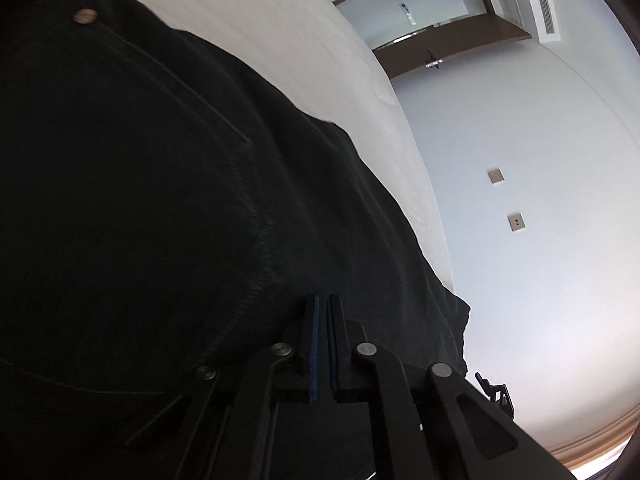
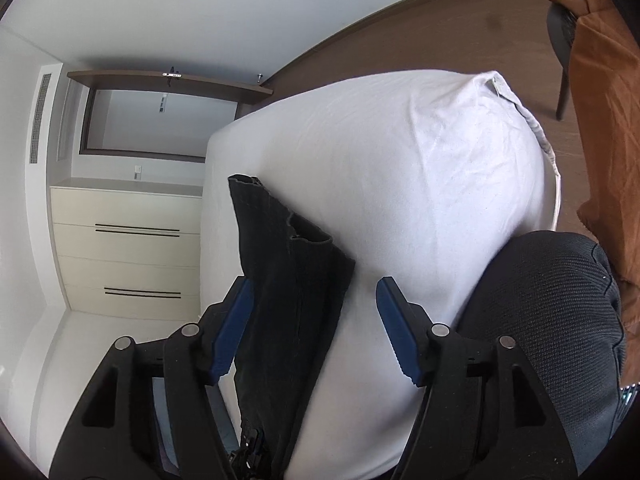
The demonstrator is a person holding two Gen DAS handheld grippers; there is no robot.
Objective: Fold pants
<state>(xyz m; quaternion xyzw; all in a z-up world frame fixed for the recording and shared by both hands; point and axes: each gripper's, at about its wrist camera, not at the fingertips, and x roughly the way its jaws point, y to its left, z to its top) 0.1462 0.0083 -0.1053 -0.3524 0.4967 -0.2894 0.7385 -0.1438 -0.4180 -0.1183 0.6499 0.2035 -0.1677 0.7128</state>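
Black gripper fingers with blue pads sit closest. On the left gripper [image 1: 322,344] they are pressed together, and the black cloth pants [image 1: 160,200] lie right at their tips; I cannot tell if cloth is pinched. On the right gripper [image 2: 316,328] the fingers are spread wide, with a pant leg [image 2: 288,280] between them, near the left pad. The pants lie on the white bed sheet [image 2: 420,184], close to its edge. Much of the sheet is bare. Beyond stand a cream drawer chest [image 2: 128,248], pale walls [image 1: 520,140] and a brown wood floor [image 2: 440,24].
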